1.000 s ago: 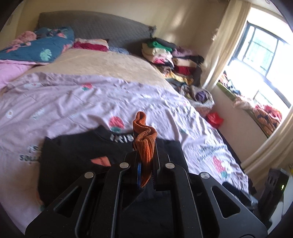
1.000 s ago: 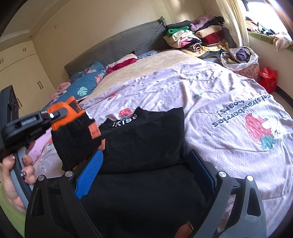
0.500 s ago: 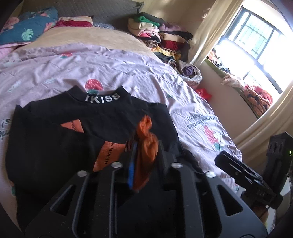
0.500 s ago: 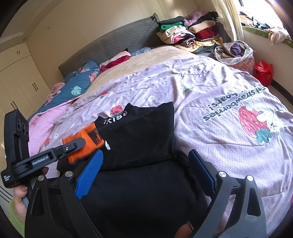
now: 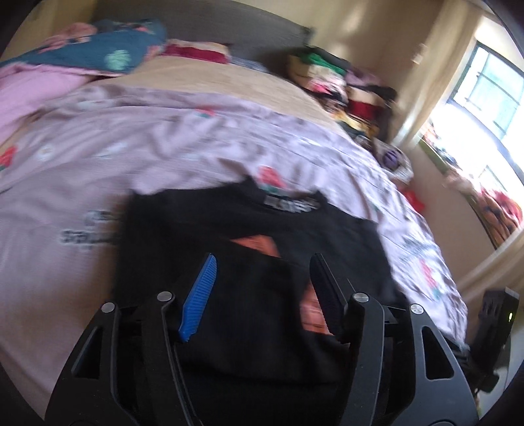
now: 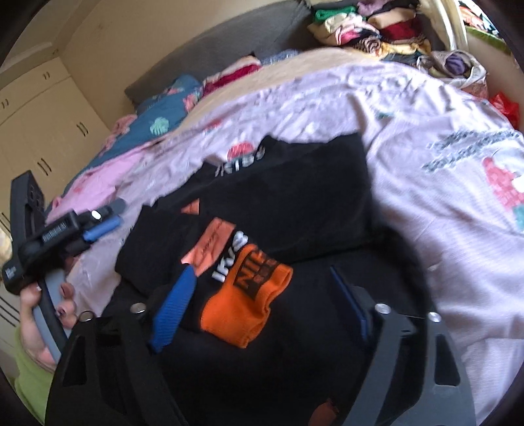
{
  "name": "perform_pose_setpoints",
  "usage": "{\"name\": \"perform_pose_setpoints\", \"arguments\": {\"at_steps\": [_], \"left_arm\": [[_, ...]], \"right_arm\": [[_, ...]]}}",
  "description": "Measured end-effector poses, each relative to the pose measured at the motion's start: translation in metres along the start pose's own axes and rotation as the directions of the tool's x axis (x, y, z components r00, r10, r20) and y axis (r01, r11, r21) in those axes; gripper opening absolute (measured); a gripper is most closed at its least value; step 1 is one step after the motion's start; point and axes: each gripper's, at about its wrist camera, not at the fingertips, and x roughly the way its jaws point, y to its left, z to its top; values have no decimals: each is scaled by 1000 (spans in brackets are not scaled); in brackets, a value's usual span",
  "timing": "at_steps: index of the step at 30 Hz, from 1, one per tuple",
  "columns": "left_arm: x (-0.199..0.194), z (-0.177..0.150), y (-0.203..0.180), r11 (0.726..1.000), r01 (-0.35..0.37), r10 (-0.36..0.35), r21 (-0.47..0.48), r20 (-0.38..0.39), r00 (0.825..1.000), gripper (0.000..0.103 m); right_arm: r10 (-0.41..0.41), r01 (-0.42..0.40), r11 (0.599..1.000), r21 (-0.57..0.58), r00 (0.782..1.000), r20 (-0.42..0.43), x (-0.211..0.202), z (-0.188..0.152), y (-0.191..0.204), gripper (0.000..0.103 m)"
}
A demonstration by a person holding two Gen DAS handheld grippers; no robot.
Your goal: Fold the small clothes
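Insp. note, for you as operator:

Top (image 6: 294, 196): black, lies on the bedspread (image 6: 442, 229) near the foot of the bed, collar away from you. Both sides look folded in; one sleeve (image 6: 183, 242) is laid across the body w/ its orange cuff (image 6: 245, 304) resting on the black cloth. Hem end near you not yet folded up, as far as I can judge.

L gripper (image 5: 262, 278): jaws have just been opening, now about half apart, nothing between them. Left-wrist view is blurred, but only flat black cloth shows below the fingers. In the right-wrist view you hold it off to the side, over the bedspread, clear of the top. So the sleeve is released.

R gripper (image 6: 262, 301): jaws have just been closing some, yet stand wide. Cuff shows between the fingers in the view; pads not pressing on it. Holds nothing.

Status: sleeves-in stage appears done. Left to do, in my judgement: bottom-to-collar fold, then move it to the pile (image 6: 370, 26) at the bed's head, if that's the done stack; can't tell. Loose cuff may slip during the next fold.
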Motion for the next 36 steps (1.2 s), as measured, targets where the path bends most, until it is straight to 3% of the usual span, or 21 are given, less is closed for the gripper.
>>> {"name": "perform_pose_setpoints", "arguments": {"at_steps": [2,5,7,9,14,18,23,26,28,29,32,36], "left_arm": [[-4,3,19,999,-35,35,-29,16,999,55],[-10,6,47,994,-91,93,-68,37,995,58],[-11,6,62,990,-107,111,-91,33,993,59],[-11,5,74,987,-116,120,-114,27,992,61],[0,0,92,983,-104,104,-150,-10,995,62],[16,1,98,981,-73,65,-178,-51,997,62],[37,1,93,983,-62,45,-175,-100,994,62],[46,-2,88,983,-83,64,-166,-117,991,61],[49,-4,85,982,-102,84,-157,-119,989,39],[51,-4,85,983,-107,89,-151,-119,989,12],[46,-4,82,984,-123,111,-127,-96,989,3],[30,0,78,989,-112,108,-102,-39,993,3]], "right_arm": [[-11,11,1000,4,1000,-16,10,-4,1,70],[9,-8,1000,12,1000,-25,25,-9,2,57],[17,-16,1000,13,1000,-26,32,-13,4,33],[30,-30,1000,-7,999,-15,33,-12,8,15],[53,-39,993,-108,990,131,2,10,28,12],[68,-2,972,-235,960,270,-33,38,49,12],[45,43,950,-308,961,274,-34,50,46,12],[36,31,964,-266,969,244,-21,52,31,12],[22,36,968,-249,974,227,-12,51,26,12],[12,44,969,-244,975,223,-9,51,23,12],[-11,63,971,-231,976,219,-1,49,20,12],[-37,84,973,-214,976,213,7,48,15,12]]}}
